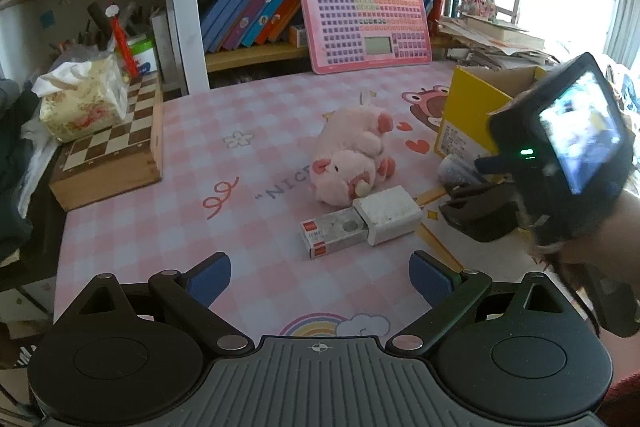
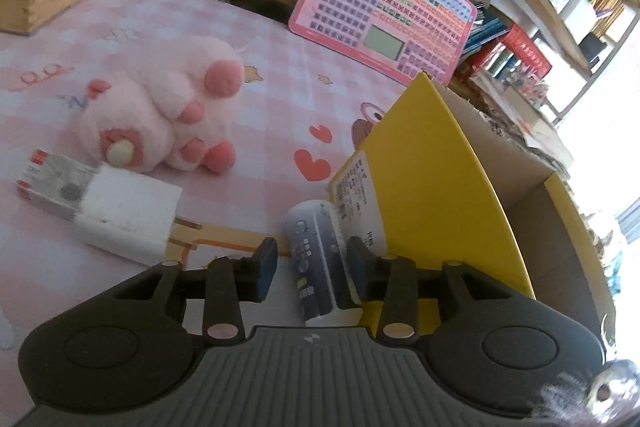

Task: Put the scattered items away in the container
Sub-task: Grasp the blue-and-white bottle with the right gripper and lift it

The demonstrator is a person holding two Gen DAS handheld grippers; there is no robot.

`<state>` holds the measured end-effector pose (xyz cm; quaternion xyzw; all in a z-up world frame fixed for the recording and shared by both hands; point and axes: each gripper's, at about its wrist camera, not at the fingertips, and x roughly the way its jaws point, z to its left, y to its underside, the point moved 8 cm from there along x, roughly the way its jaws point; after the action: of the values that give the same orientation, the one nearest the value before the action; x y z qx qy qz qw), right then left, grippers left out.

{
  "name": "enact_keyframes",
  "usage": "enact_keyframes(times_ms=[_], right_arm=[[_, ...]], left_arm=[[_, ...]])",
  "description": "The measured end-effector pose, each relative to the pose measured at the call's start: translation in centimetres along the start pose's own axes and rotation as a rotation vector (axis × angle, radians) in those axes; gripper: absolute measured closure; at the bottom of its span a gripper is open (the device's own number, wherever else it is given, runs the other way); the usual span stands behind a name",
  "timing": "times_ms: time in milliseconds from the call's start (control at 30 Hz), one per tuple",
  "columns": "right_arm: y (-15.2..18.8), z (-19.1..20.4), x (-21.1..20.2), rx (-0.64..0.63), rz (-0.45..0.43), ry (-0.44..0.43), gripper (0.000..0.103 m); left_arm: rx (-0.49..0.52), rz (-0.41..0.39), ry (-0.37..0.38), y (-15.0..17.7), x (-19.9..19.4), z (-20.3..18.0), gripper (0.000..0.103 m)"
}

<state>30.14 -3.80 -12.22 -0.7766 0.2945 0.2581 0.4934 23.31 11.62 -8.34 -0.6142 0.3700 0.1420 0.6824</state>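
Both tools gape: right tool straddles a rounded plastic remote, left tool holds nothing.

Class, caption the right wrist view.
Open right claw straddles a small bottle lying beside the yellow box.

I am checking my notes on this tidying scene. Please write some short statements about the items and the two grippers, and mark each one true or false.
1. The right gripper has its fingers on either side of the small remote control. True.
2. The pink plush pig is already inside the yellow cardboard box. False: it lies on the pink checked table mat.
3. The left gripper holds the white charger. False: it is open and holds nothing.
4. The charger touches a small red-and-white carton. True.
5. The remote lies beside the box. True.
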Motion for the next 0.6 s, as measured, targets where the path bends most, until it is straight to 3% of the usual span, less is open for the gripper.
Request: enact_keyframes(times_ms=[33, 100, 167, 233, 367, 533, 600], right_arm=[[0.1, 0.1, -0.9, 0.032, 0.002, -0.065, 0.088], [0.5, 0.4, -2.0, 0.055, 0.021, -0.148, 0.091], [0.6, 0.5, -2.5, 0.021, -0.010, -0.124, 0.089], [0.4, 0.4, -2.7, -0.006, -0.037, -0.100, 0.068], [0.3, 0.1, -2.0, -0.013, -0.037, -0.107, 0.055], [1.4, 0.4, 0.1, 0.043, 0.072, -0.168, 0.072], [1.8, 0.4, 0.2, 0.069, 0.079, -0.194, 0.072]], left_arm=[[-0.002, -0.004, 0.001, -0.1, 0.0, 0.0, 0.005], [-0.006, -0.009, 0.003, -0.3, -0.1, 0.1, 0.005], [-0.011, -0.007, 0.004, -0.3, 0.0, 0.2, 0.005], [-0.006, -0.005, 0.005, -0.3, 0.1, 0.1, 0.005], [-0.005, -0.005, 0.016, -0.3, 0.0, -0.4, 0.005], [0.015, -0.005, 0.025, -0.2, 0.2, -1.0, 0.006], [0.018, -0.007, 0.022, -0.2, 0.3, -1.0, 0.006]])
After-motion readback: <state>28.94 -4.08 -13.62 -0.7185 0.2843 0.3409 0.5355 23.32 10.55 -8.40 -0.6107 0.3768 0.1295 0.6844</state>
